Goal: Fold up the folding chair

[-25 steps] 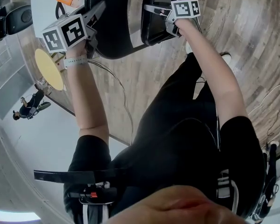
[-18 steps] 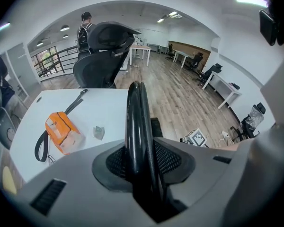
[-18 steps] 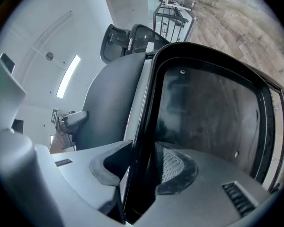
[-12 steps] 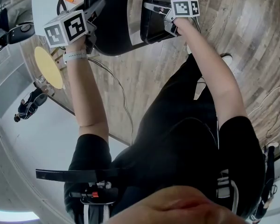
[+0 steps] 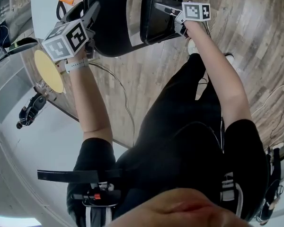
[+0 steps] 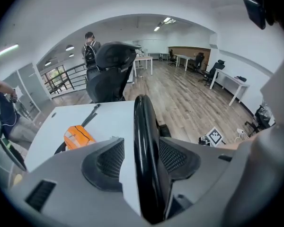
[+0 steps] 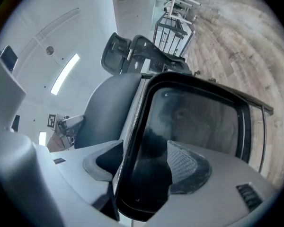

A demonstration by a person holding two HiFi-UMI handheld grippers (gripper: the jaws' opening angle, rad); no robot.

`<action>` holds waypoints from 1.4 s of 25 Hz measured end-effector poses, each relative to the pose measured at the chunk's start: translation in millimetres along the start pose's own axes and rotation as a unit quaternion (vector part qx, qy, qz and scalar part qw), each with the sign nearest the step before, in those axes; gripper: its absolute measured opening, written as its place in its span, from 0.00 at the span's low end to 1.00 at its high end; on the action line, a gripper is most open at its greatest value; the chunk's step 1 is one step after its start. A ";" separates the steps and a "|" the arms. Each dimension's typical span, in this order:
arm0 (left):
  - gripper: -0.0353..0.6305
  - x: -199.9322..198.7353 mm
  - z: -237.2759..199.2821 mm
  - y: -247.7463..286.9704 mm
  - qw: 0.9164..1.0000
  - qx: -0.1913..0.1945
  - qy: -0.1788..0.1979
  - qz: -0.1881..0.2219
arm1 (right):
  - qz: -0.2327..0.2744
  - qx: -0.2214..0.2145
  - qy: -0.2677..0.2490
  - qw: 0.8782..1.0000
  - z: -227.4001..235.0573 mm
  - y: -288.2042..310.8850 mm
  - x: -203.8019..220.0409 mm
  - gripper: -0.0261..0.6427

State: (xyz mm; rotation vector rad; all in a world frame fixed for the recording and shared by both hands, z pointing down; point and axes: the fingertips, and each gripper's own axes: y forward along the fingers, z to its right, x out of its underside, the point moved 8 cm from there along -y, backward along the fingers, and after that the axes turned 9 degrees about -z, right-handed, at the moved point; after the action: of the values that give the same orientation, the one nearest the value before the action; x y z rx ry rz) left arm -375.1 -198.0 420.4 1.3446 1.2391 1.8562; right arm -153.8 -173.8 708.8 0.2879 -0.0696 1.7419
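The folding chair [image 5: 111, 27] stands at twelve o'clock in the head view, its round backrest [image 6: 144, 136] and flat seat [image 7: 194, 122] drawn near each other but not yet flush. The left gripper [image 5: 85, 13], at eleven o'clock, has just been opening its jaws and they now stand apart around the backrest rim without pinching it. The right gripper [image 5: 166, 9], at one o'clock, has likewise just spread its jaws around the seat edge. With neither clamped, the chair looks unsupported, so it would be best to re-grip deeper on both rims before pressing the panels together evenly.
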 end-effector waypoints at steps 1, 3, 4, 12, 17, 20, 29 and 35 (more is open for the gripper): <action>0.38 3.0 -0.1 -7.5 1.000 -0.013 -0.001 0.015 | 0.008 0.009 -0.003 1.000 0.3 -12.6 -2.5 0.44; 0.38 9.3 5.4 -26.2 0.998 -0.046 0.010 0.052 | 0.022 0.030 -0.018 0.999 -3.9 -39.7 -6.5 0.44; 0.38 12.8 11.8 -35.2 0.996 -0.058 0.019 0.071 | 0.027 0.043 -0.034 0.998 -9.0 -53.3 -7.7 0.44; 0.38 11.8 93.2 -65.0 0.974 0.067 0.061 0.207 | 0.048 0.161 -0.293 0.941 -112.6 -147.7 -26.0 0.44; 0.38 10.3 156.7 -76.9 0.945 0.192 0.052 0.261 | 0.065 0.186 -0.405 0.893 -199.3 -204.5 -7.8 0.44; 0.38 15.7 205.6 -86.5 0.915 0.297 0.025 0.271 | 0.076 0.196 -0.429 0.879 -251.9 -241.7 12.8 0.44; 0.38 19.7 302.8 -153.9 0.864 0.387 0.047 0.320 | 0.085 0.188 -0.491 0.846 -390.0 -318.6 66.4 0.43; 0.31 45.4 323.9 -192.8 0.856 0.389 0.045 0.337 | 0.111 0.167 -0.507 0.838 -443.5 -328.3 95.7 0.29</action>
State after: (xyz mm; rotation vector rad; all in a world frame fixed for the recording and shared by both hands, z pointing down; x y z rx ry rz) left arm -109.3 42.6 295.4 2.3966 1.8513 1.9158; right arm 82.5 72.9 265.0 1.4972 -0.5885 1.6381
